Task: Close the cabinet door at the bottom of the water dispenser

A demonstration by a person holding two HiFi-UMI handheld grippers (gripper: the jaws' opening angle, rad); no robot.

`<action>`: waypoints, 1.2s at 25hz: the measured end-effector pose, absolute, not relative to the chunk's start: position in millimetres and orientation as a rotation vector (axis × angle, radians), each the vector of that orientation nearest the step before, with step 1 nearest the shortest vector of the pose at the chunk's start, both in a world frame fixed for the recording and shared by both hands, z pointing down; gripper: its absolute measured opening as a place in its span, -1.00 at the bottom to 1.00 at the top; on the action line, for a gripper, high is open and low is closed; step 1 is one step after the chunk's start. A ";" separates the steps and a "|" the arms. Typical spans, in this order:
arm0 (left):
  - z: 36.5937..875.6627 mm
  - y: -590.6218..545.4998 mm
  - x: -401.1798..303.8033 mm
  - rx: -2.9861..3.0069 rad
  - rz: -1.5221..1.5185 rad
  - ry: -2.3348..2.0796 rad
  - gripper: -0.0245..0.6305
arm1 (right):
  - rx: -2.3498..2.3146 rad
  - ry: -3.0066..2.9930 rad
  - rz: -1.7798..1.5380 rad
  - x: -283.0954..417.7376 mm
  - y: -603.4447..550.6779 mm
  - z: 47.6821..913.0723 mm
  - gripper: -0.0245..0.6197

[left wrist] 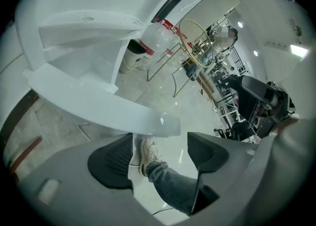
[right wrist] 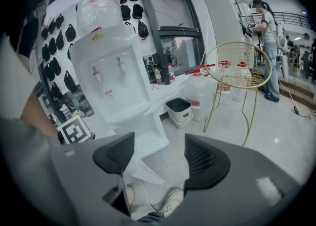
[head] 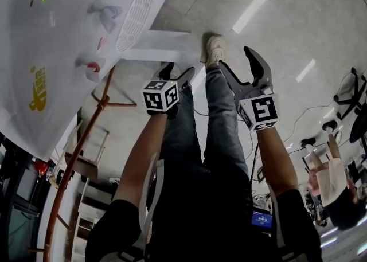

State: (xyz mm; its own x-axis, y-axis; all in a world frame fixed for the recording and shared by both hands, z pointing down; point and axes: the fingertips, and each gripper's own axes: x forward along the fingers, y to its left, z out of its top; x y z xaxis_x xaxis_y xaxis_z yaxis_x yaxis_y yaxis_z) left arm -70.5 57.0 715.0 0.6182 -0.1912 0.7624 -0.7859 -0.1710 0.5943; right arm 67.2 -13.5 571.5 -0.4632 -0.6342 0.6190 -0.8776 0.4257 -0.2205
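We face the tall white plastic water dispenser (head: 51, 54); its flat white bottom cabinet door (head: 166, 46) stands swung out over the floor. We judge this the approach. The left gripper (head: 175, 74) and right gripper (head: 238, 69) gape empty, and next one must press the door's free edge inward.

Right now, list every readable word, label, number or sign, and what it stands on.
No text can be read.
Yellow print on the white plastic water dispenser: blurred.
Red sticker on its front: too small.
Red labels on the clear water bottles: too small.
Small blue screen: white characters, too small.
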 end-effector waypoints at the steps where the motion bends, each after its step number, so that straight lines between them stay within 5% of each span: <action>1: 714.9 54.0 -69.4 1.691 0.638 -0.818 0.17 | 1.279 -2.239 0.736 69.1 -15.0 571.7 0.05; 30: 716.3 -13.9 -54.6 1.680 0.589 -0.933 0.16 | 1.204 -2.287 0.745 82.8 -63.4 591.2 -0.09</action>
State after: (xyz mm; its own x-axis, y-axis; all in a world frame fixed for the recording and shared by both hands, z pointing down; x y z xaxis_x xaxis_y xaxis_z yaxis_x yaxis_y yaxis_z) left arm -54.6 -13.9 716.3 0.5704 -0.2881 0.7692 -0.8182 -0.1180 0.5626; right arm 82.8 -63.4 591.2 -0.5187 -0.6021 0.6070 -0.8441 0.4734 -0.2517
